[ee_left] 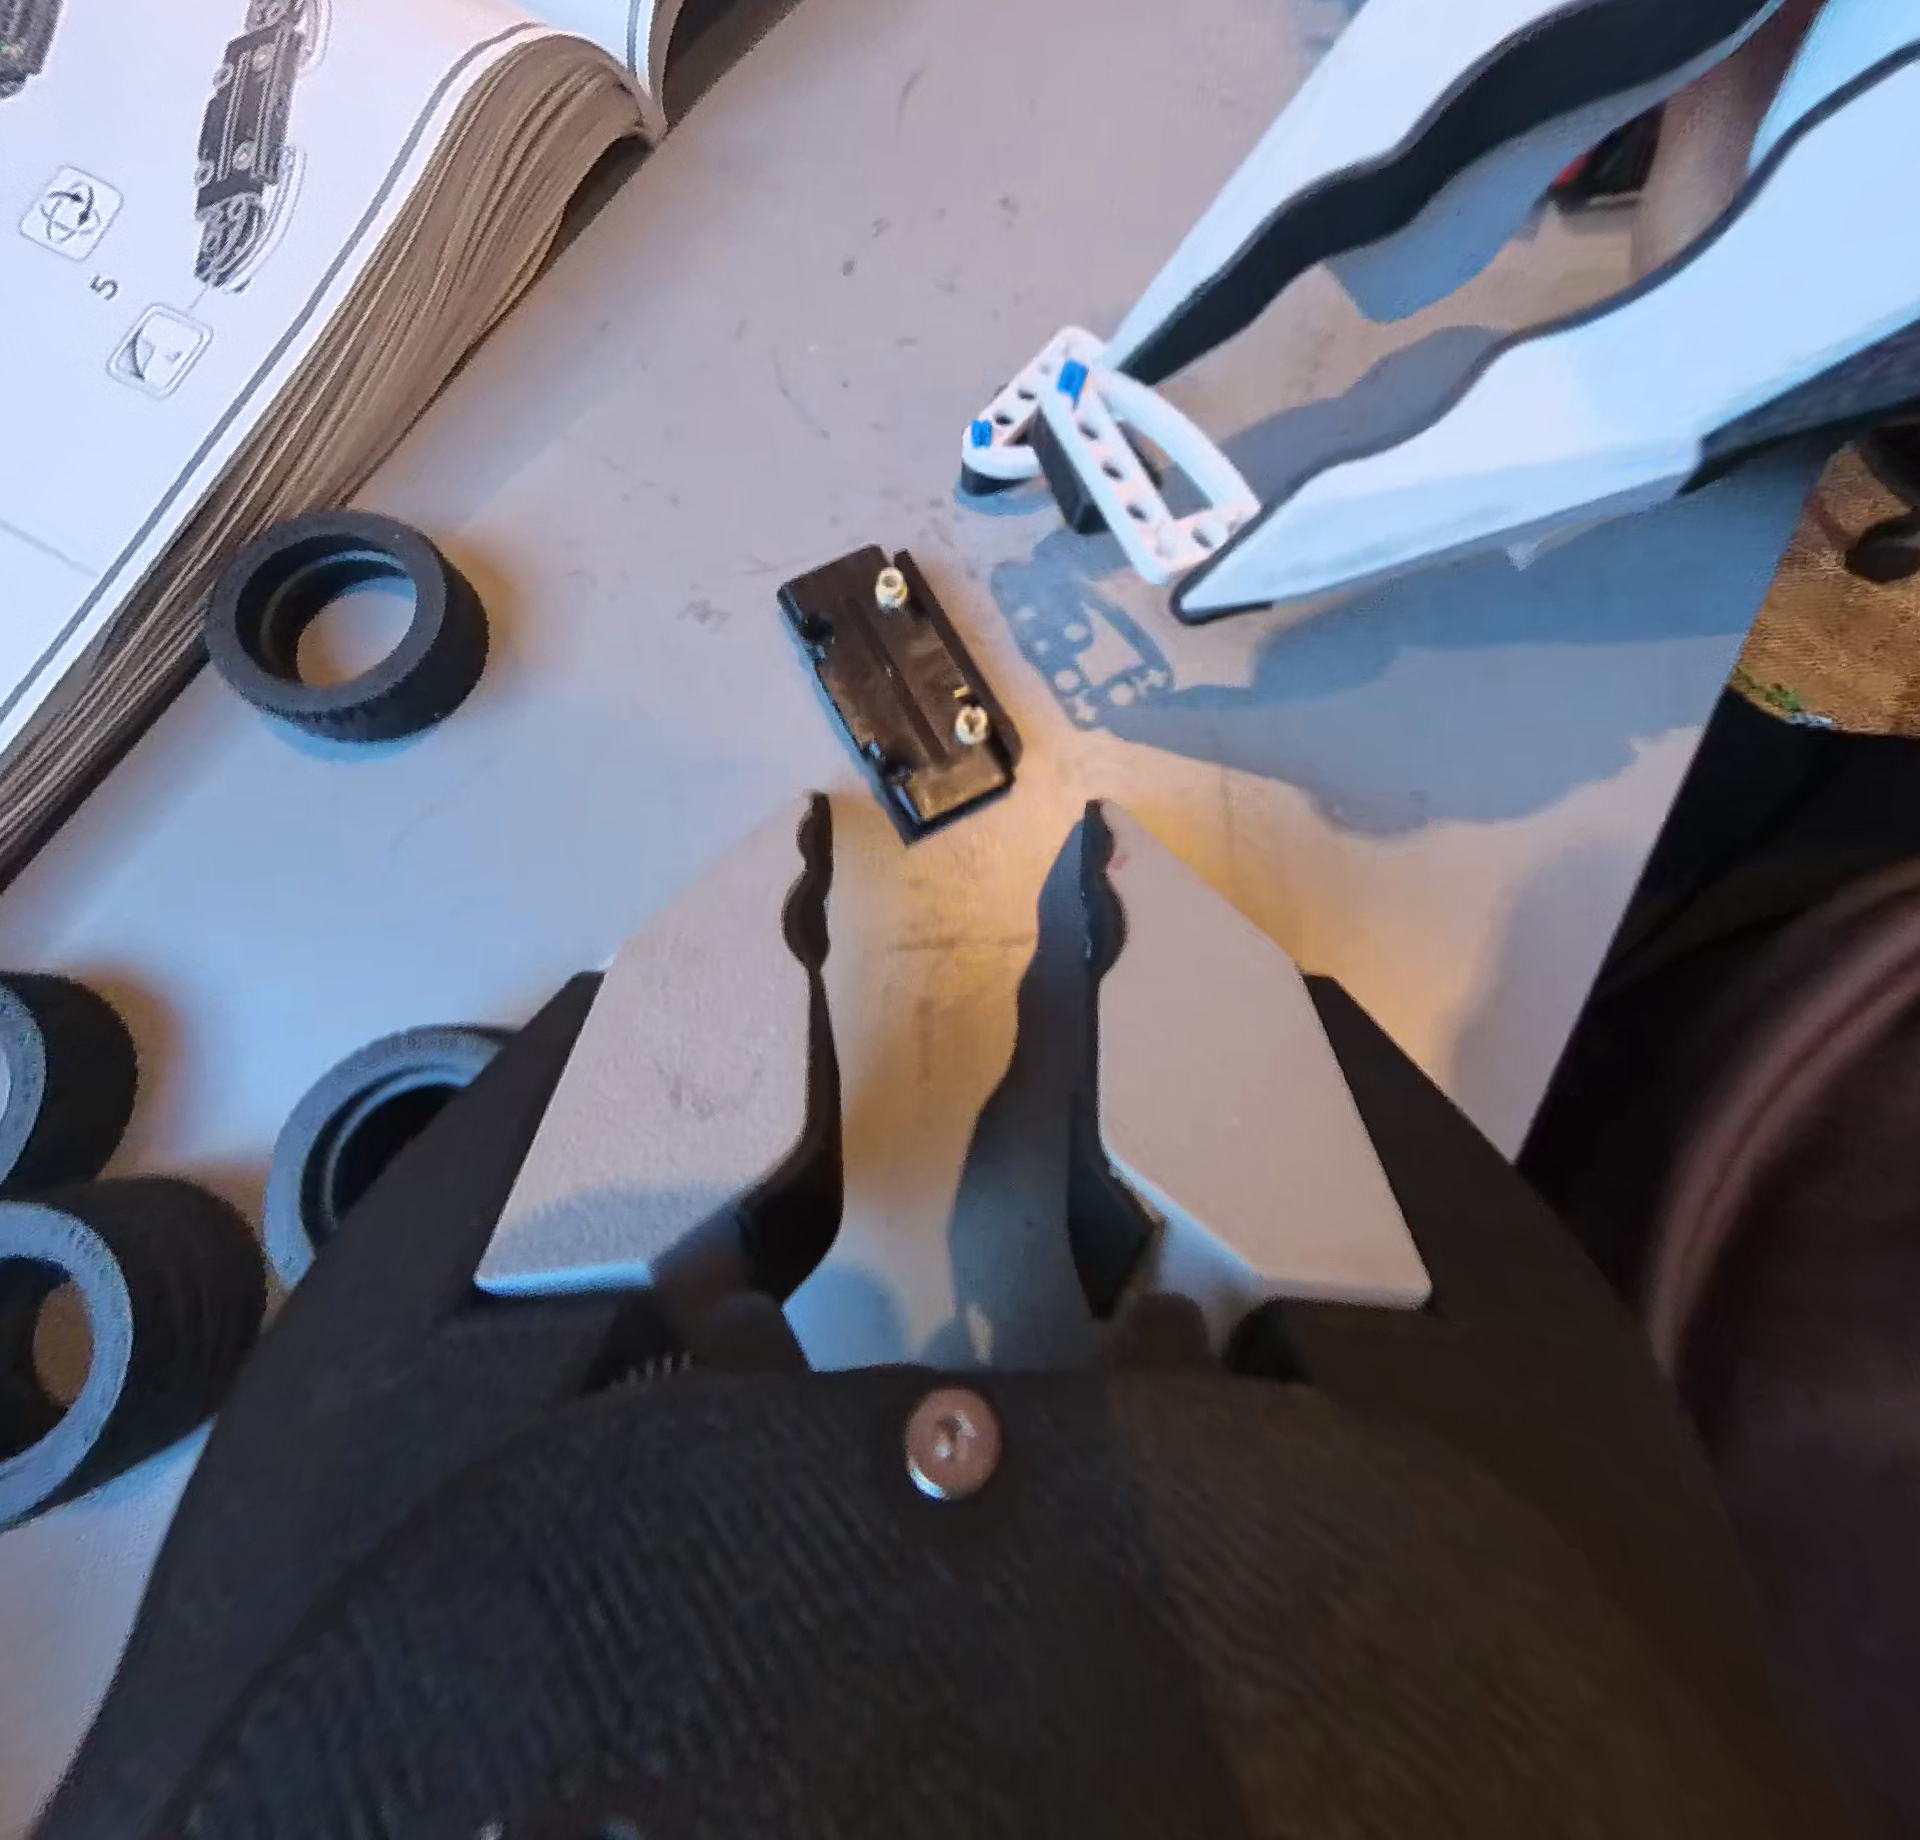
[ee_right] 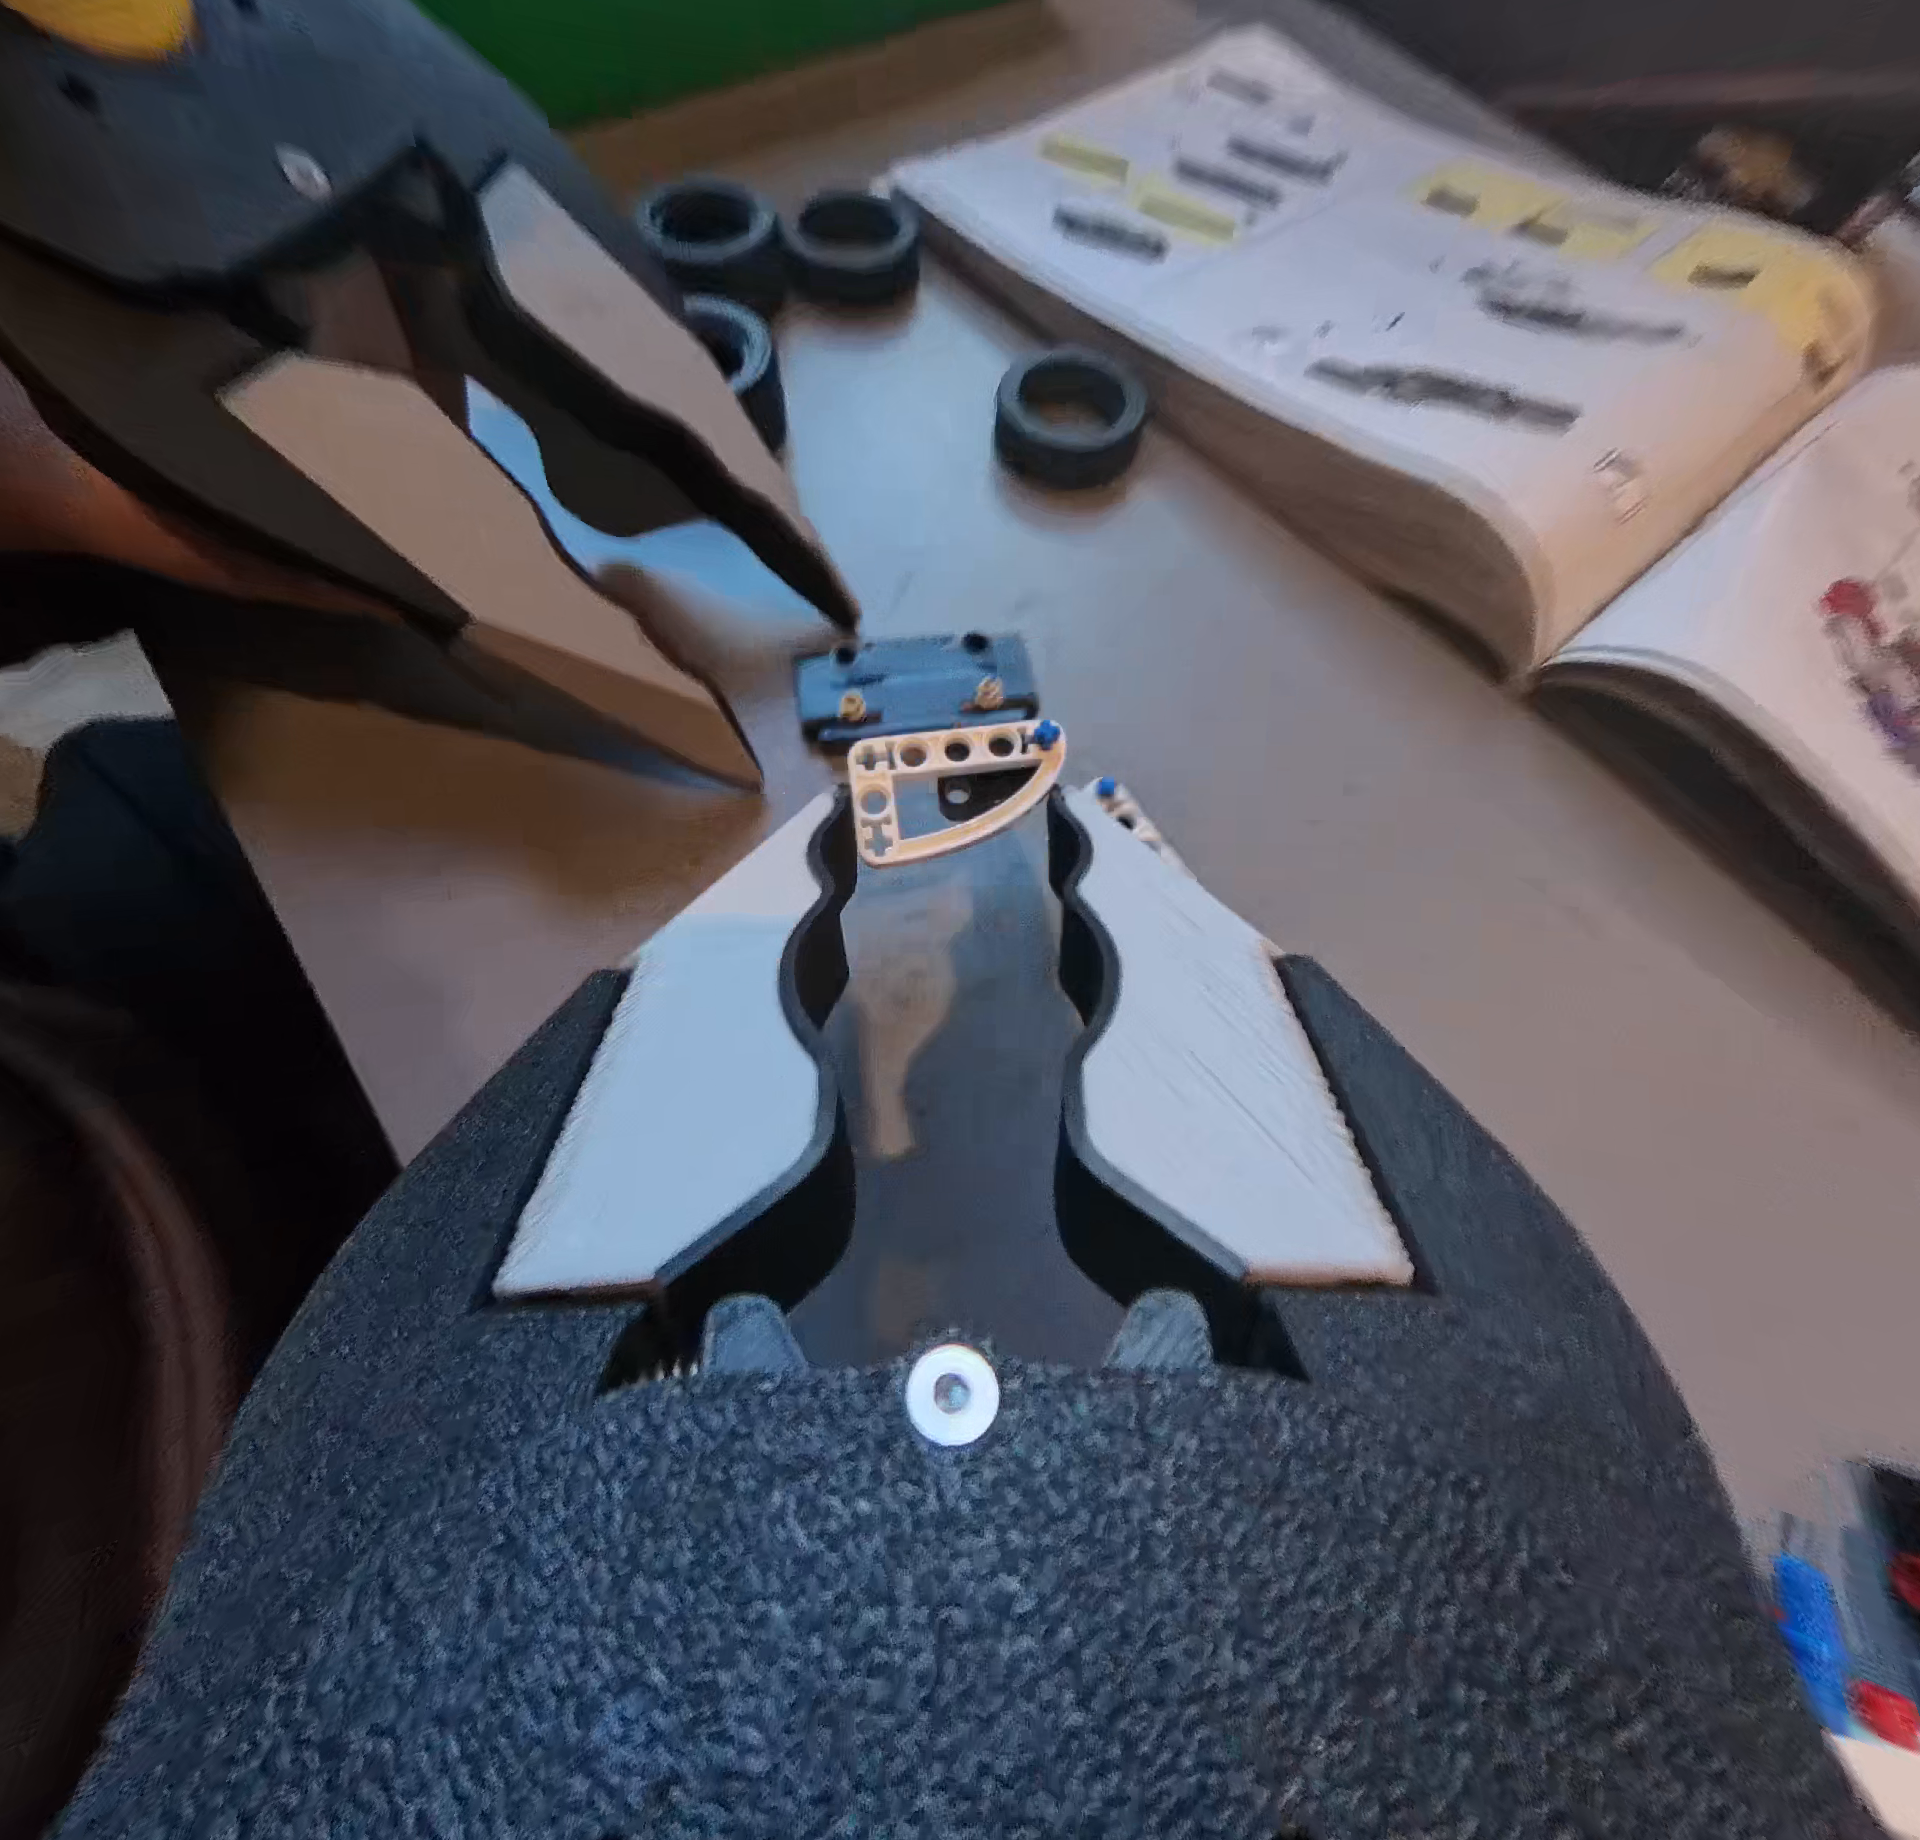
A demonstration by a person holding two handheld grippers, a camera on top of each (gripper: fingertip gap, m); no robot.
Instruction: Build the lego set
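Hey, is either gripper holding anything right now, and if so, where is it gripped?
The left gripper is open and empty, just short of the black block. The right gripper is open around the white curved frame piece, not visibly clamping it.

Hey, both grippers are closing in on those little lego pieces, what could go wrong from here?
1. The left gripper, jaws open, sits right at the black block; a tip may shove it instead of straddling it.
2. The right gripper seems only loosely around the white curved frame, which might slip or tilt.
3. Both grippers work close together and could collide.
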